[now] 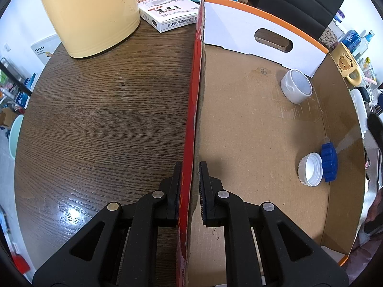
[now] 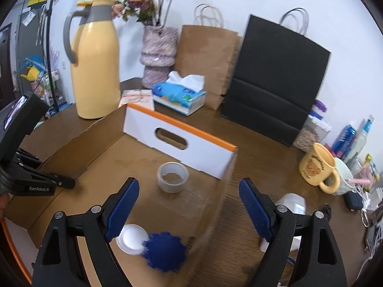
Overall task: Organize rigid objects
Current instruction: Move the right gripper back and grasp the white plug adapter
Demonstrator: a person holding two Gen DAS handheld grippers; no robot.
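— Left wrist view: steep down, close over the cardboard box's (image 1: 251, 129) red side wall, wooden table (image 1: 95, 124) to its left.

— Right wrist view: shallower, from the box's (image 2: 134, 167) near corner towards the wall.

— Shared: box floor, tape roll (image 1: 296, 86) (image 2: 172, 177), white cap (image 1: 310, 172) (image 2: 131, 239), blue cap (image 1: 329, 162) (image 2: 165, 251), yellow jug (image 1: 88, 12) (image 2: 95, 67) beyond the box.
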